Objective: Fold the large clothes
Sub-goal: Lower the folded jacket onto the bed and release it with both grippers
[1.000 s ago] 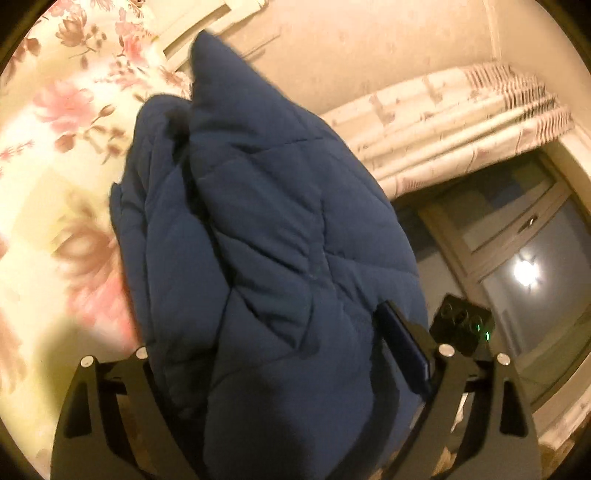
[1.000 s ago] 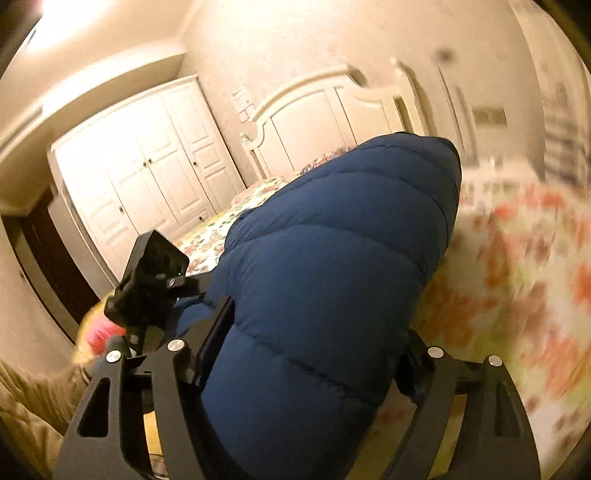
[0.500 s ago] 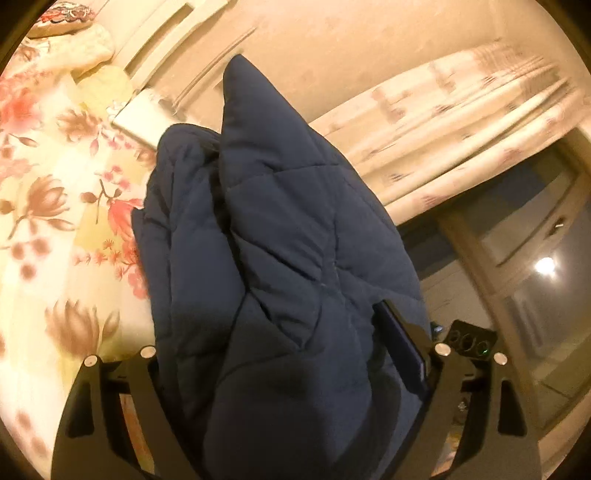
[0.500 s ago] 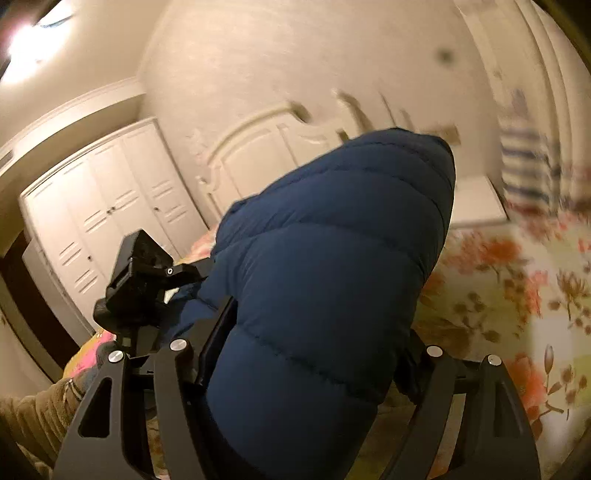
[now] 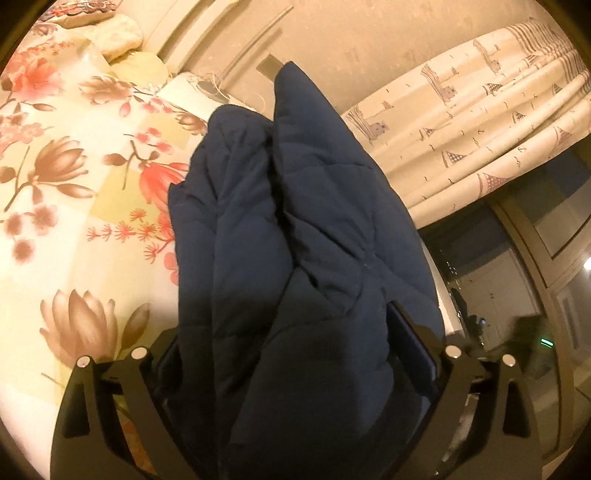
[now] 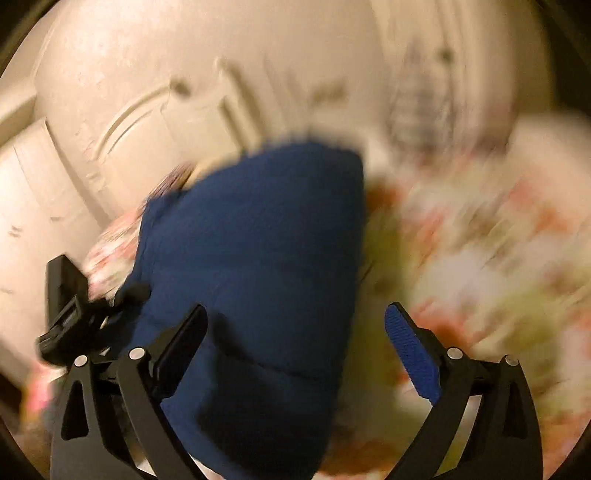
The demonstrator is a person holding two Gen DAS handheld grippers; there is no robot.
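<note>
A dark blue quilted jacket (image 5: 295,221) stands bunched up between the fingers of my left gripper (image 5: 284,321), above a floral bed cover (image 5: 74,184). The jaws are opening, and the puffy fabric still fills the gap and touches both fingers. In the blurred right wrist view, another thick fold of the jacket (image 6: 258,240) lies between the fingers of my right gripper (image 6: 295,310). Its jaws are opening too. The fold leans on the left finger, while the blue right pad (image 6: 410,354) stands free of it with a clear gap.
Pillows (image 5: 114,33) and a white bedside stand (image 5: 188,92) sit at the head of the bed. A patterned curtain (image 5: 461,129) hangs over a dark window (image 5: 517,277). A white headboard (image 6: 147,122) backs the bed. A black device (image 6: 66,306) shows left of the fold.
Both grippers swung sideways over the bed with the jacket. The right fingers spread, and a gap opened beside the right pad. The left gripper's right finger also moved outward.
</note>
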